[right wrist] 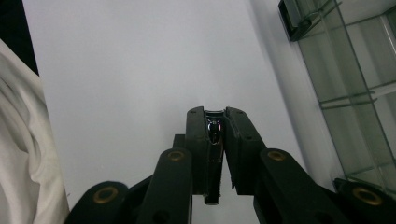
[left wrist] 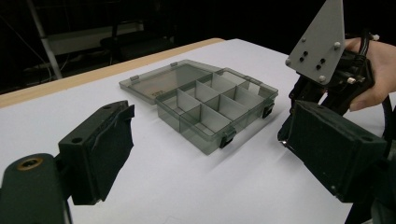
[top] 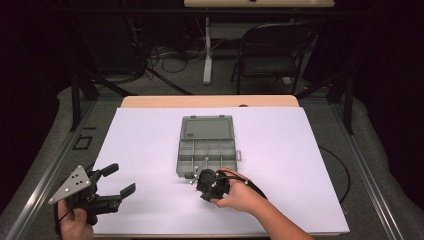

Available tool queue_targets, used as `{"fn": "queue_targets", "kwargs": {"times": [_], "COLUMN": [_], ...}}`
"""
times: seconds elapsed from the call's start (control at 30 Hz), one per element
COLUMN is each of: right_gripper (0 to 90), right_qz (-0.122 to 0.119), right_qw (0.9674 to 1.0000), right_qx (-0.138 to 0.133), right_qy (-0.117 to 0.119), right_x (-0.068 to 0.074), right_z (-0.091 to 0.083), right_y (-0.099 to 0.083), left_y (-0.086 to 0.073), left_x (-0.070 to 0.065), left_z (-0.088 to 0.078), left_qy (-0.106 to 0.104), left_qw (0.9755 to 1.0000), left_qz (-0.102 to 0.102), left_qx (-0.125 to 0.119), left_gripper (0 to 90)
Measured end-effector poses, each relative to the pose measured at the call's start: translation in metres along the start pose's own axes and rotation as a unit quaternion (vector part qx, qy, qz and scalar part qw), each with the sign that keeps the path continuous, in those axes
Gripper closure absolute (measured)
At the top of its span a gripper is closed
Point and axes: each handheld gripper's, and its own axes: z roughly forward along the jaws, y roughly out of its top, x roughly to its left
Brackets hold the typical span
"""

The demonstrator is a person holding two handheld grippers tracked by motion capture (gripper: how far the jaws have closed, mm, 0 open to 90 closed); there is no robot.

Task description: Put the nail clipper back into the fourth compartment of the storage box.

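So here's where we're at: our right gripper sits just below the centre of the high view, jaws pinched tight on a small shiny metal bit, probably a screw or pin, too small to tell for sure. In the right gripper view it's clamped between the two black pads, tip up. We hold it right at the near edge of the grey organizer box, which lies in the middle of the frame on the white bench with its lid flipped open toward the top, so the compartments are all reachable from above. We reckon that's why the gripper hangs so close to the front row: short hop to drop the part in. Our left gripper waits at lower left, jaws wide apart and holding nothing, parked out of the way.
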Motion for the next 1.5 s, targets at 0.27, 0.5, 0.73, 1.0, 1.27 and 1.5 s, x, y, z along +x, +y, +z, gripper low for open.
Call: {"fn": "queue_targets", "kwargs": {"times": [0.27,0.5,0.73,1.0,1.27,1.5], "right_gripper": [80.4,80.5,80.4,80.5,80.4,80.5], "right_qz": [0.002,0.005,0.012,0.033,0.049,0.065], "right_qw": [1.0000,0.9999,0.9996,0.9989,0.9981,0.9968], "right_qx": [-0.002,-0.005,-0.007,-0.018,-0.026,-0.033], "right_qy": [-0.007,-0.015,-0.024,-0.027,-0.028,-0.034], "right_x": [-0.002,-0.005,-0.010,-0.018,-0.028,-0.038], "right_z": [-0.010,-0.022,-0.034,-0.049,-0.060,-0.073], "right_y": [0.001,0.003,0.005,0.006,0.006,0.009], "left_y": [0.000,0.000,0.000,0.000,0.000,0.001], "left_x": [0.000,0.000,0.000,0.000,0.001,0.001], "left_z": [0.000,0.000,0.000,0.000,0.000,-0.001], "left_qy": [0.000,-0.001,-0.001,0.000,0.000,0.000], "left_qw": [1.0000,1.0000,1.0000,1.0000,1.0000,1.0000], "left_qz": [0.000,0.001,-0.001,0.000,-0.002,-0.002], "left_qx": [-0.001,0.000,-0.003,0.000,-0.002,-0.004], "left_gripper": [13.9,13.9,14.0,14.0,14.1,14.1]}}
